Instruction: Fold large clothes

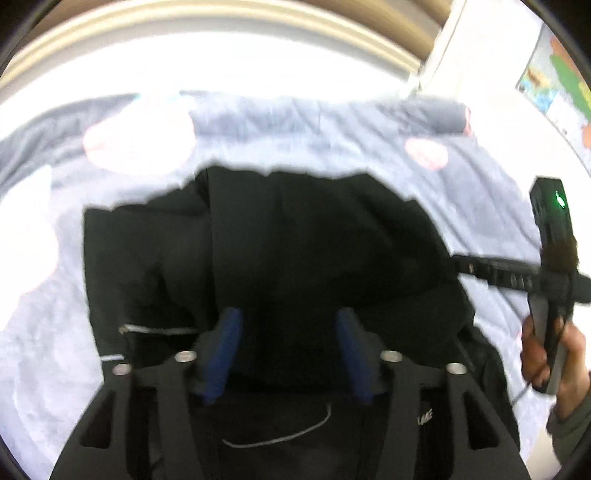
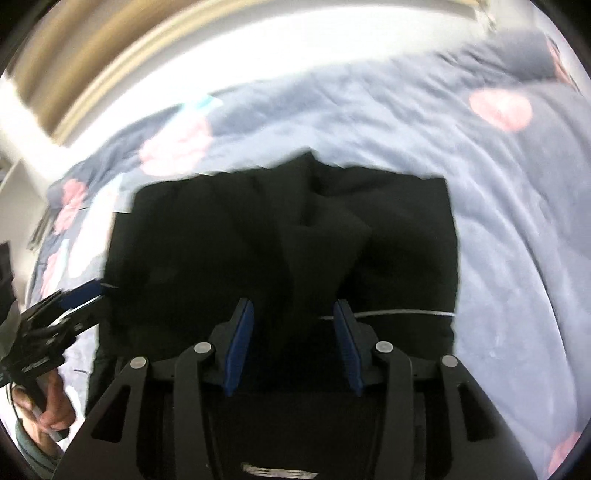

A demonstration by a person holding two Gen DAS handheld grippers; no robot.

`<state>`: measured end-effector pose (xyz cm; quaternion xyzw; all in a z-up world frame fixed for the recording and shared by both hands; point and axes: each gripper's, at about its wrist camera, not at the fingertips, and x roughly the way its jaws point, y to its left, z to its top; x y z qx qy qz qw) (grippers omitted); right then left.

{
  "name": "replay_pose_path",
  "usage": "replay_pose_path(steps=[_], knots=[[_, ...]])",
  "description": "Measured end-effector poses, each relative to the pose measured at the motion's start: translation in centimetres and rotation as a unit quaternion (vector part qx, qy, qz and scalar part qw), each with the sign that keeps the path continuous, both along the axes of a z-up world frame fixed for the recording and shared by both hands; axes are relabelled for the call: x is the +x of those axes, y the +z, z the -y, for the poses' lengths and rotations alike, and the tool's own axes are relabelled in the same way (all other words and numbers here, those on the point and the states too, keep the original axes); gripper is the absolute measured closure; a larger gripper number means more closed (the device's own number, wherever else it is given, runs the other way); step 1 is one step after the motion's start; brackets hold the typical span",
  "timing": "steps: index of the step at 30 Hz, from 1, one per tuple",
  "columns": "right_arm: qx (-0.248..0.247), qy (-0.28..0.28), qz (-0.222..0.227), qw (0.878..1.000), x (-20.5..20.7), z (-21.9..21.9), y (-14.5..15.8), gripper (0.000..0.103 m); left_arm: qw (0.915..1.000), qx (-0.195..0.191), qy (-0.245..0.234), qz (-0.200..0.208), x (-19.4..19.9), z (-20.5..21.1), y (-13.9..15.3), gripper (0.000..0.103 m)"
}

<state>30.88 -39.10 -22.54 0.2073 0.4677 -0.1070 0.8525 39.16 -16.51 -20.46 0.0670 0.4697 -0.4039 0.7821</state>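
Floral bedspread under black garment — each hand-held gripper parted, gripping nothing.

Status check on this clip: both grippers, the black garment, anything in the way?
Left gripper open, right gripper open, nothing pinched. Black garment lies partly folded on the floral bedspread. Nothing in the way.

Grey-blue bedspread with pink blotches, tan rail, colourful poster
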Motion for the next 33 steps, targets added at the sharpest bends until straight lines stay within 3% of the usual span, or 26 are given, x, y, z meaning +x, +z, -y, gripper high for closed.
replay_pose_path(steps=[2,4,7,9,16,19,23,26,33], knots=[[-0.004,0.036,0.006,0.999,1.2,-2.3,0.0,0.055,1.0,0.002,0.008,0.004,0.1,0.6,-0.2,0.043],[-0.02,0.055,-0.007,0.998,2.3,-3.6,-1.1,0.055,0.999,0.039,0.021,-0.012,0.8,1.6,-2.5,0.043],[-0.033,0.066,-0.056,0.996,3.8,-4.0,-5.7,0.056,0.9965,0.067,0.033,-0.039,1.5,2.5,-6.5,0.043],[-0.022,0.07,-0.056,0.996,4.2,-3.5,-8.4,0.056,0.9966,0.057,0.034,-0.049,1.6,2.3,-8.4,0.043],[-0.062,0.07,-0.047,0.994,3.7,-4.7,-8.5,0.054,0.9964,0.075,0.035,-0.02,0.5,3.0,-9.7,0.043],[-0.025,0.053,-0.043,0.997,2.3,-4.2,-6.8,0.054,0.9962,0.076,0.032,-0.027,0.3,2.8,-8.7,0.043],[0.029,0.047,-0.014,0.998,-3.4,-4.5,-2.9,0.054,0.9983,0.049,0.021,-0.025,-2.8,-1.1,-4.0,0.043],[0.01,0.046,-0.034,0.998,-8.5,-5.5,-1.2,0.053,0.9985,0.041,0.029,-0.021,-6.3,-5.5,-0.8,0.043],[0.022,0.022,-0.051,0.998,-19.6,-6.9,3.1,0.053,0.9939,0.065,0.088,-0.015,-15.8,-16.4,4.1,0.043]])
